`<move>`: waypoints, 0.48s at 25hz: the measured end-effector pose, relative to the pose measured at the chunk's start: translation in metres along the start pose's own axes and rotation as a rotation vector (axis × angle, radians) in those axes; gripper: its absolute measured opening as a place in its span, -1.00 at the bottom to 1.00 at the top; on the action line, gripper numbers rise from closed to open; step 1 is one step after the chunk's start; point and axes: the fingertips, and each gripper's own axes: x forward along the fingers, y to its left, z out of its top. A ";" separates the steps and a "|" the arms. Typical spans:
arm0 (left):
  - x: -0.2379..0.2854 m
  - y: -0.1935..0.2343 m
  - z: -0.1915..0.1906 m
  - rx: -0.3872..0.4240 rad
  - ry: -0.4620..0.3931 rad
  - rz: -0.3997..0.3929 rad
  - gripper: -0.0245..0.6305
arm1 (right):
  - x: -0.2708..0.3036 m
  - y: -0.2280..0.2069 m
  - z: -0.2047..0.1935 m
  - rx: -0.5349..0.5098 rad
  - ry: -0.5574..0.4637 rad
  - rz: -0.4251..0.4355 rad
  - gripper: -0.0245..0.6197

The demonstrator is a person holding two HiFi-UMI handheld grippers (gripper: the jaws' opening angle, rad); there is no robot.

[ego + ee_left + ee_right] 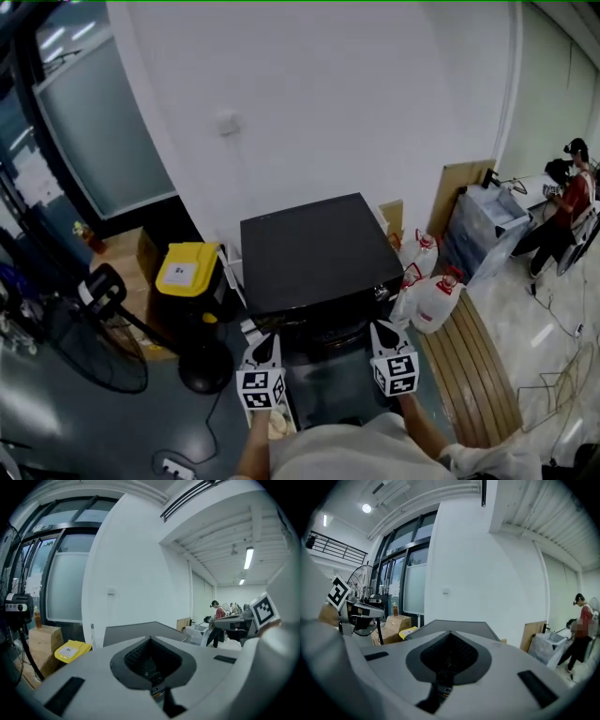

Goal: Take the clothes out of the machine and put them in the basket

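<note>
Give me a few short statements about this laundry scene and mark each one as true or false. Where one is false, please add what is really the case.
1. The machine has a dark top. True.
2. In the head view, the yellow bin stands at the machine's right. False: it stands at its left.
3. The left gripper and the right gripper both have their fingers closed with nothing between them. True.
4. The fan sits on top of the machine. False: it stands on the floor at the left.
5. At the machine's right stand white jugs with red caps. True.
</note>
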 end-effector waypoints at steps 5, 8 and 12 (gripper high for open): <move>-0.007 0.006 0.005 0.000 -0.019 0.023 -0.87 | -0.002 -0.004 0.001 0.001 -0.004 -0.009 -0.85; -0.009 0.009 0.004 -0.004 -0.022 0.028 -0.87 | -0.001 -0.003 0.003 -0.002 -0.005 -0.008 -0.85; -0.015 0.009 0.004 -0.006 -0.022 0.033 -0.87 | -0.003 0.002 0.008 -0.009 -0.004 -0.007 -0.85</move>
